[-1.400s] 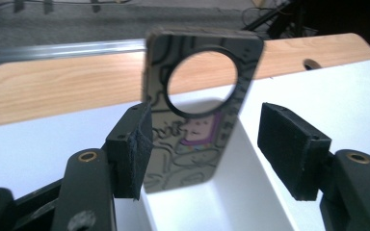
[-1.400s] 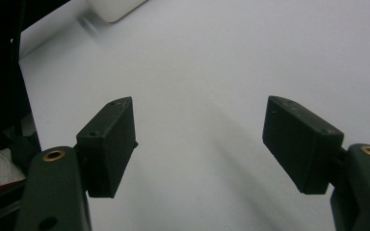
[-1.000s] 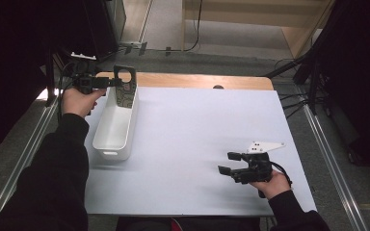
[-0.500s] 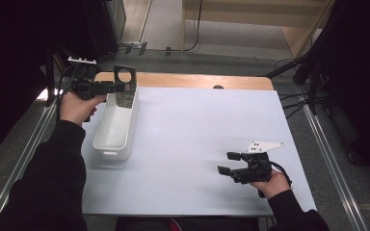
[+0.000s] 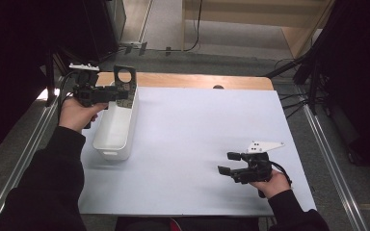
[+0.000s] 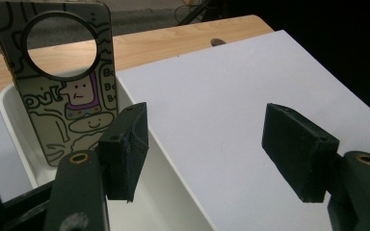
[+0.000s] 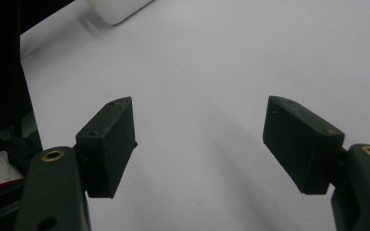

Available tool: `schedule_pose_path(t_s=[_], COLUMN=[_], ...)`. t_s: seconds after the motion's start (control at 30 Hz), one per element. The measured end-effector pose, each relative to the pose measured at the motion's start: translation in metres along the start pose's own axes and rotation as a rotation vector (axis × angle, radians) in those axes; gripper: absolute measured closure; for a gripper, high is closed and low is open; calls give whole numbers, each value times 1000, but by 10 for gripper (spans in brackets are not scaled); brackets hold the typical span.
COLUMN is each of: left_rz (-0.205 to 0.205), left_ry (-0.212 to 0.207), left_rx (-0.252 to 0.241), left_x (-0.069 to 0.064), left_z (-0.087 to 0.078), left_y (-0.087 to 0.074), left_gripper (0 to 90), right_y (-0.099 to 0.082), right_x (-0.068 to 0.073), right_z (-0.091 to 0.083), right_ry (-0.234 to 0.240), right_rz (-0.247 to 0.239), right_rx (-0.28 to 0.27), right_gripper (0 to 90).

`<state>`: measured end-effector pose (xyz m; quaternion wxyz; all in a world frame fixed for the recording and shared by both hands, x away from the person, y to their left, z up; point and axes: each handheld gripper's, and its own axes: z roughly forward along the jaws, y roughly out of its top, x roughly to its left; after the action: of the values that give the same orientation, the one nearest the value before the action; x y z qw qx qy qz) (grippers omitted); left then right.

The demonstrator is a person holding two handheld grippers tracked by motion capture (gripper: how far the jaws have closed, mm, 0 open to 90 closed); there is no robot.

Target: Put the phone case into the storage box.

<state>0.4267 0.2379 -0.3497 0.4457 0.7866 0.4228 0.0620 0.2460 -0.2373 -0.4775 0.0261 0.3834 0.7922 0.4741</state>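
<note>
My left gripper (image 6: 204,154) hovers with jaws spread and nothing between them. At its eleven o'clock a door hanger (image 6: 65,77) stands upright in the white bin (image 5: 115,127), its foot hidden. My right gripper (image 5: 231,163) rests low, jaws spread, empty.

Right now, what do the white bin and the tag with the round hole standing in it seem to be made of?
The white bin looks like moulded plastic with a smooth, slightly glossy finish: thin even walls, rounded rim and corners. The tag seems to be thin printed card or plastic sheet, which one I cannot tell: it is flat, has a clean round cut-out and cartoon line drawings, and stands stiffly against the bin wall.
</note>
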Motion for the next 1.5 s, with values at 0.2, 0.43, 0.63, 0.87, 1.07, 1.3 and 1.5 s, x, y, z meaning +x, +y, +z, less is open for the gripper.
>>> schedule_pose_path(t_s=[0.2, 0.43, 0.63, 0.87, 1.07, 1.3, 1.5], left_rz=[24, 58, 67, 96, 107, 135, 167], left_ry=[-13, -24, -38, -58, -69, -90, -100], left_rx=[5, 0, -6, 2, 2, 10, 2], left_x=[-9, -20, -27, -38, -46, -57, -67], left_z=[-2, -4, -4, -2, 0, 2, 2], left_y=[-8, -20, -31, -40, -47, -57, -65], left_gripper=[330, 330, 330, 330, 330, 330, 330], right_y=[0, 0, 0, 0, 0, 0, 0], right_x=[-1, 0, 0, 0, 0, 0, 0], right_z=[0, 0, 0, 0, 1, 1, 1], right_ry=[-1, -1, -1, 1, 0, 3, 4], right_rz=[3, 5, 3, 2, 1, 2, 3], right_rx=[0, 2, -1, -1, -3, -1, 0], right_gripper=[263, 263, 262, 262, 263, 263, 263])
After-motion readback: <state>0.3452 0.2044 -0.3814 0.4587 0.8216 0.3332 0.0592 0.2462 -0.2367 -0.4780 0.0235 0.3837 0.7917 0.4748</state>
